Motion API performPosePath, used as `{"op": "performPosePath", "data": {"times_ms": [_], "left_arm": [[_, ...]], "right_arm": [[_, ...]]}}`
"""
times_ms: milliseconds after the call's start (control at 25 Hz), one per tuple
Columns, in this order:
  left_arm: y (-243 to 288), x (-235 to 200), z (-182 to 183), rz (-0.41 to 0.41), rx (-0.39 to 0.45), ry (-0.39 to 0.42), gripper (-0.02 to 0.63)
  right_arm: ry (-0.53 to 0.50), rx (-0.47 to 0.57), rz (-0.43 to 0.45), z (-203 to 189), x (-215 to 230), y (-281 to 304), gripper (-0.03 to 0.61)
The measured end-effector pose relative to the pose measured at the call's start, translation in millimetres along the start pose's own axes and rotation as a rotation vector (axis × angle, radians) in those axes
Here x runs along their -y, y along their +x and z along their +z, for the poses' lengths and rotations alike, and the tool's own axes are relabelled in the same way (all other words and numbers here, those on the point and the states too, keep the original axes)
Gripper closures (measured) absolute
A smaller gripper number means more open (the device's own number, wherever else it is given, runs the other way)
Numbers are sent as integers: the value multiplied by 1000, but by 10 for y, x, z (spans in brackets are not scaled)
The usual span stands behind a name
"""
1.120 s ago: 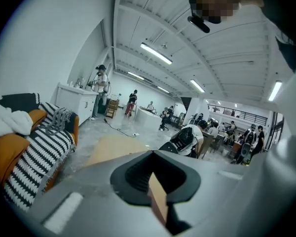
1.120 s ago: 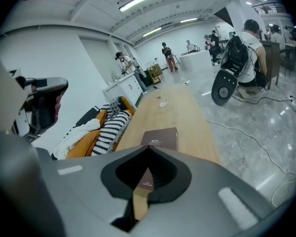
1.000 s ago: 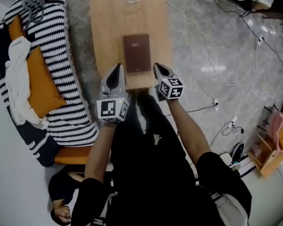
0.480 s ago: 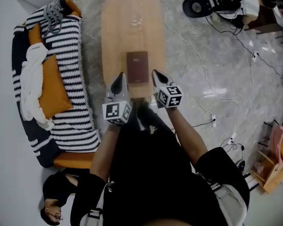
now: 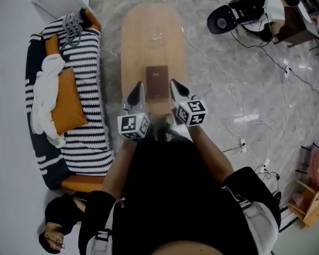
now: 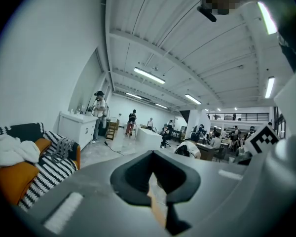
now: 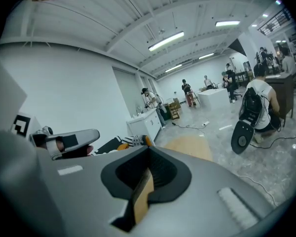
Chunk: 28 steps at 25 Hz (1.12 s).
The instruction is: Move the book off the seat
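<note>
A dark brown book (image 5: 157,82) lies flat on the near half of a long oval wooden table (image 5: 149,36). Both grippers hang in the air on my side of it and touch nothing. My left gripper (image 5: 137,87) shows just left of the book's near corner, jaws together and empty. My right gripper (image 5: 175,84) shows just right of it, also shut with nothing in it. In the left gripper view the left gripper (image 6: 150,184) points nearly level across the room. The right gripper (image 7: 146,174) shows only a thin slit between its pads.
A sofa under a black-and-white striped blanket (image 5: 87,89) stands left of the table, with an orange cushion (image 5: 66,102) and a white cloth (image 5: 45,97). A small clear object (image 5: 156,35) sits far along the table. Cables (image 5: 239,118) trail over the floor at right.
Both grippers and the head camera have risen, so the table and book look smaller and farther below. The book has not moved on the table. Both grippers stay shut.
</note>
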<state>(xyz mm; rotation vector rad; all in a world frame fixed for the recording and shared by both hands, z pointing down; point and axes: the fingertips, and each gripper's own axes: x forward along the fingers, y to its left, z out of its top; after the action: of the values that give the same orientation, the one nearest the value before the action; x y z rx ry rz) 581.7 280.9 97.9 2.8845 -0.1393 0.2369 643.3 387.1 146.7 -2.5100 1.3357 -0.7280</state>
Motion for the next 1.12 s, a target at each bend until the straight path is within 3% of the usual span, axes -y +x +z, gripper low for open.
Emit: {"op": "performPosePath", "data": {"times_ms": [320, 720, 1120], "left_arm": [[-137, 5, 201, -49, 9, 33, 608], [-344, -366, 616, -102, 48, 79, 609], [-348, -373, 630, -158, 37, 58, 608]], "right_arm": [[-28, 115, -14, 427, -390, -288, 569], [-62, 151, -41, 545, -1025, -288, 571], [-91, 187, -46, 716, -1135, -199, 571]]}}
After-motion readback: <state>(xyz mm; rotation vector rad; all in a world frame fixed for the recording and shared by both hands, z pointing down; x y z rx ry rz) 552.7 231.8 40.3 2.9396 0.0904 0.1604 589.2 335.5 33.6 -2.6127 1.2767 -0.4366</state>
